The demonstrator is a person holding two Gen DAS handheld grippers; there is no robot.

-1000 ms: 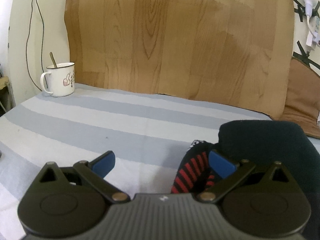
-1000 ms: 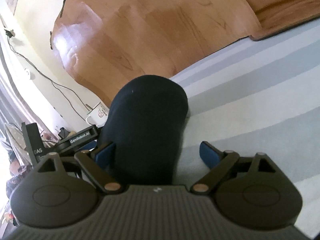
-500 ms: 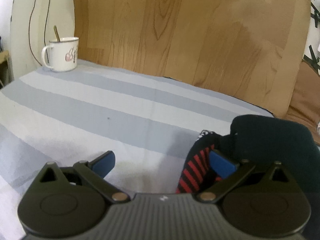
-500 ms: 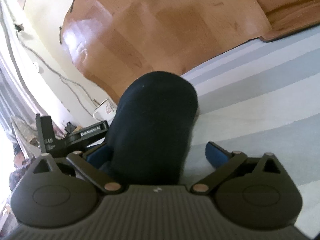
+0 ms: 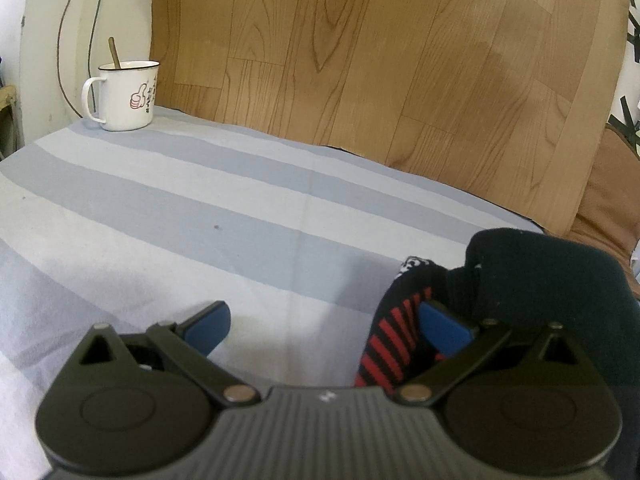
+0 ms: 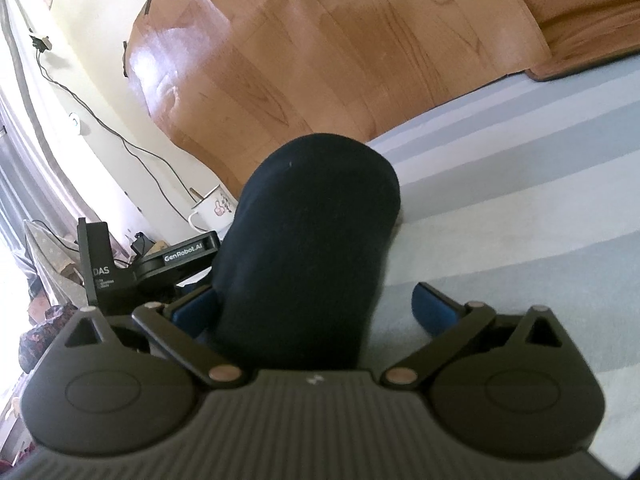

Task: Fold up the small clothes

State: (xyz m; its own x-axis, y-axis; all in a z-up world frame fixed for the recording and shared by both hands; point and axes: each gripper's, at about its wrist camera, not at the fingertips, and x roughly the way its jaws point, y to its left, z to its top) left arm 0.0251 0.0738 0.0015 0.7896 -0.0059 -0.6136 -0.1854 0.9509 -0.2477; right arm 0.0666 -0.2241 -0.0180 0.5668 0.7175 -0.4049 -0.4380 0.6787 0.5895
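The left tongs (image 5: 324, 324) are spread wide over the grey-striped surface (image 5: 200, 208), nothing being held between them. A dark navy garment (image 5: 560, 280) with a red-and-black striped part (image 5: 394, 332) is seen around the right-hand fingertip (image 5: 444, 326) of these tongs, apparently touching it. The right tongs (image 6: 316, 304) are likewise spread, and the same navy garment (image 6: 312, 240) lies between their fingers, against the left-hand one. A white enamel mug (image 5: 126, 96) stands far ahead and left of the left tongs, before a wood-patterned board (image 5: 380, 60).
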